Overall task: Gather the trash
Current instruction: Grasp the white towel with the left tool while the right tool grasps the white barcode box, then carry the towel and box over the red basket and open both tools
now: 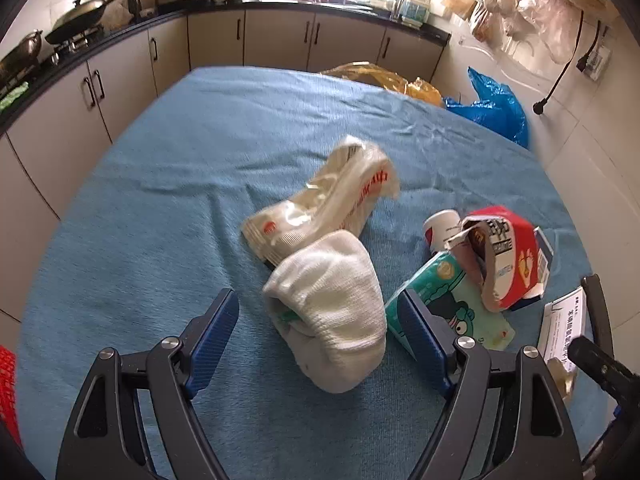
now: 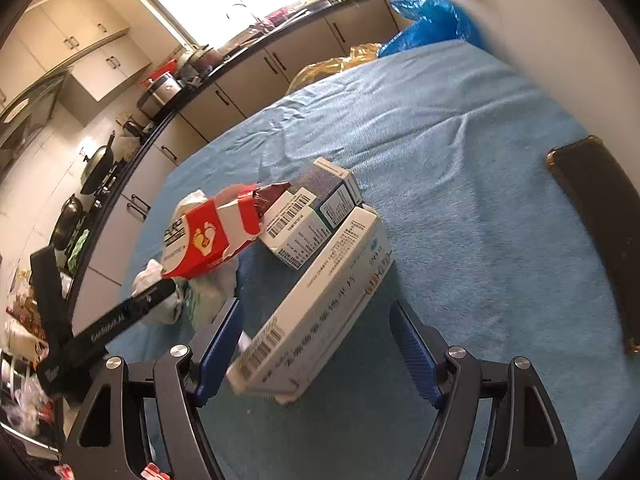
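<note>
On the blue cloth (image 1: pixel 160 200) lies a rolled white sock (image 1: pixel 324 312), between the fingers of my left gripper (image 1: pixel 316 300), which is open; neither pad touches it. Behind the sock is a crinkled clear wrapper (image 1: pixel 320 208). To the right are a torn red-and-white carton (image 1: pixel 504 252), a green tissue pack (image 1: pixel 448 304) and a small white bottle (image 1: pixel 440 224). My right gripper (image 2: pixel 316 306) is open around the near end of a long white box (image 2: pixel 320 300), the right pad well apart from it. The box leans on smaller white boxes (image 2: pixel 308 220) beside the red carton (image 2: pixel 212 236).
A dark flat case (image 2: pixel 600 216) lies on the cloth at the right. A blue bag (image 1: pixel 496 108) and a yellow bag (image 1: pixel 384 76) sit past the far edge. Kitchen cabinets (image 1: pixel 280 36) and a counter with pans run behind. The left gripper's body (image 2: pixel 120 320) reaches in at the left.
</note>
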A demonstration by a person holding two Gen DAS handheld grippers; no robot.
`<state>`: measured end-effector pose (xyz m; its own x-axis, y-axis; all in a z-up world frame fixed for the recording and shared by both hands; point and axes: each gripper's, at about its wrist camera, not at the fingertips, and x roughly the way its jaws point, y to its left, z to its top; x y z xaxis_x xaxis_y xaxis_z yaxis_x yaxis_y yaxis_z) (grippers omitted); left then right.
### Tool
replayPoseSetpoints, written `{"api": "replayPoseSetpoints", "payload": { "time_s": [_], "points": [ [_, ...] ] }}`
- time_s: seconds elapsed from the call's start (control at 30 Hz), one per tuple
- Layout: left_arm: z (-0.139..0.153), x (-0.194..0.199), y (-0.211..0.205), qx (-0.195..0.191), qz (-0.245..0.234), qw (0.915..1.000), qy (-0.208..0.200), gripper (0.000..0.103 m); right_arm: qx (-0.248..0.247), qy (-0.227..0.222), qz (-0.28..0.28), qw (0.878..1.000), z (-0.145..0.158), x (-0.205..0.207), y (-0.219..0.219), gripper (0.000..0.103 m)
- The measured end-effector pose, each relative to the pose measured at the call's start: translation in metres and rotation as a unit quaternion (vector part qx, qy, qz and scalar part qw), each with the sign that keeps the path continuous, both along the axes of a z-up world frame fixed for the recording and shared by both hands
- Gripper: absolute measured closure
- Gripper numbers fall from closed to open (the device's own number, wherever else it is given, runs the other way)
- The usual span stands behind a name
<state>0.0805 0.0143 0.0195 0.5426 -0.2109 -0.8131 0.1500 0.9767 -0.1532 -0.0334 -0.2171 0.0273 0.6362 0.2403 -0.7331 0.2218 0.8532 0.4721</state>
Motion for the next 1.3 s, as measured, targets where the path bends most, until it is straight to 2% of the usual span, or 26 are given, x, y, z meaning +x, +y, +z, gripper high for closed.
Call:
{"api": "replayPoseSetpoints", "payload": {
  "time_s": [0.03,0.07,0.13,0.27,0.3,0.63,0.83,1.17,1.3],
  "points": [
    [-0.002,0.0,0.0,-0.005,-0.002,1.0,0.006,0.027,0.0,0.005,-0.003,1.0,-0.002,0.003,0.0,0.029],
    [-0.004,-0.001,0.001,-0.01,-0.004,0.9999,0.01,0.044,0.001,0.008,-0.003,1.0,-0.004,0.004,0.001,0.036],
    [-0.005,-0.005,0.0,-0.005,-0.006,0.9999,0.007,0.065,0.008,0.005,0.001,1.0,-0.005,0.003,0.001,0.046],
    [0.002,-0.018,0.003,-0.024,-0.014,0.9996,0.0,0.07,-0.004,-0.013,0.003,1.0,0.004,-0.006,0.003,0.086],
    [0.004,-0.022,0.004,-0.027,-0.015,0.9995,-0.002,0.07,-0.013,-0.014,0.005,1.0,0.006,-0.009,0.005,0.087],
    [0.035,-0.083,0.015,-0.016,-0.028,0.9986,-0.043,0.071,-0.031,-0.033,0.012,0.999,0.02,-0.046,0.014,0.089],
    [0.05,-0.123,0.033,-0.006,-0.019,0.9981,-0.058,0.071,-0.039,-0.049,0.019,0.998,0.034,-0.069,0.026,0.089],
    [0.068,-0.186,0.082,-0.004,0.039,0.9961,-0.078,0.07,-0.05,-0.064,0.06,0.995,0.051,-0.1,0.067,0.089],
    [0.072,-0.207,0.102,0.014,0.07,0.9931,-0.093,0.07,-0.061,-0.072,0.085,0.992,0.055,-0.11,0.092,0.089]
  ]
}}
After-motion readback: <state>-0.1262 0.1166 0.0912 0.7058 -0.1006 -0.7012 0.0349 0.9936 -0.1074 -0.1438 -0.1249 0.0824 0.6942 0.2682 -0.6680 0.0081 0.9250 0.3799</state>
